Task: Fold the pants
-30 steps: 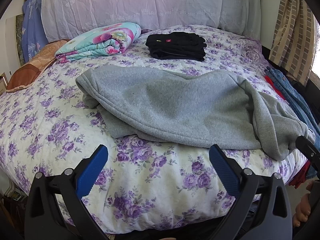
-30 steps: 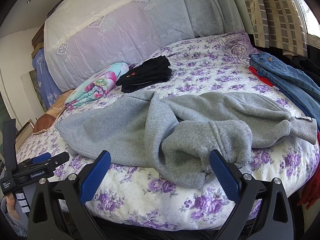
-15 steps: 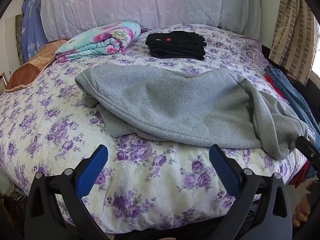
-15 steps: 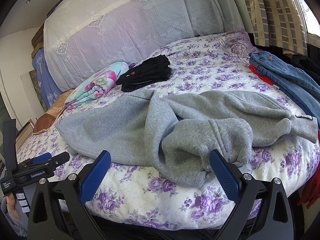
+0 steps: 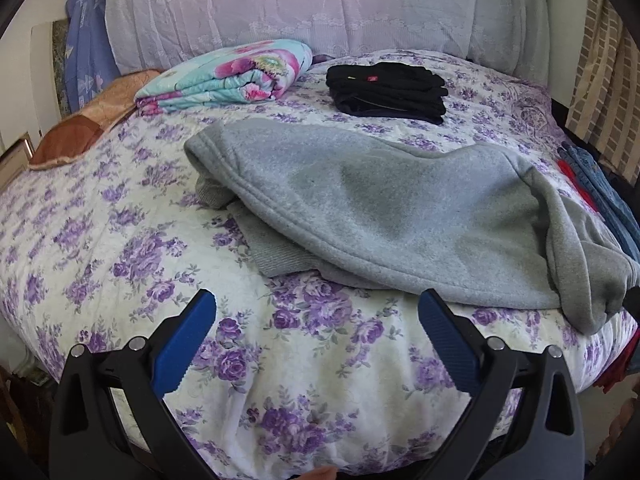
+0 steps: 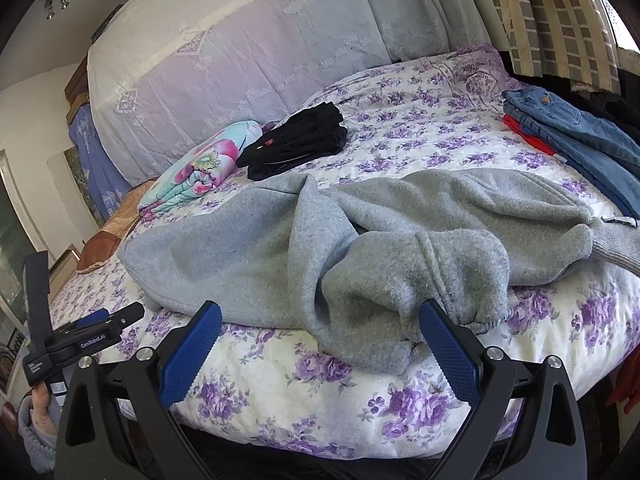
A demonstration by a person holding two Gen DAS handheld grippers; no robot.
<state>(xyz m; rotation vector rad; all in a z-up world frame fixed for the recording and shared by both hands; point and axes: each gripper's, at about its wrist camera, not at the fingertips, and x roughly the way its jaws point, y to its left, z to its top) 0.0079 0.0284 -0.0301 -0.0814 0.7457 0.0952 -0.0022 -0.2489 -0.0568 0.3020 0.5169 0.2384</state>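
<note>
Lying in a rumpled heap on the flowery bed cover [image 5: 132,248], the grey pants [image 5: 384,216] stretch across the near half of the bed; one leg is bunched up near the front edge in the right wrist view [image 6: 400,280], and the waist end is partly tucked under itself, so its shape is hard to make out. A ribbed cuff [image 6: 616,240] pokes out at the right with a small white tag on it; the tag is too small to read. Behind the pants sit a folded black stack of clothes [image 5: 388,88] and a folded flowery blanket [image 5: 228,76]; the black stack has a tiny red label and a tiny yellow mark, and no words can be read on them. At the right side lie blue jeans [image 6: 572,136] on something red; the picture edge cuts them off, so their full shape is hidden. A checked curtain [image 6: 552,16] hangs at the top right, also cut off.

The left gripper [image 5: 316,312] has its blue pads spread wide with nothing between them; it hangs over the front edge of the bed, just in front of the pants and not touching them. In the right wrist view it shows from the side, with "GenRobot.AI" written on it; a smaller label below is too blurry to read. The right gripper [image 6: 320,320] is spread wide too and holds nothing; its right pad [image 6: 448,348] looks to be right at the bunched leg, but I cannot tell if it touches.
</note>
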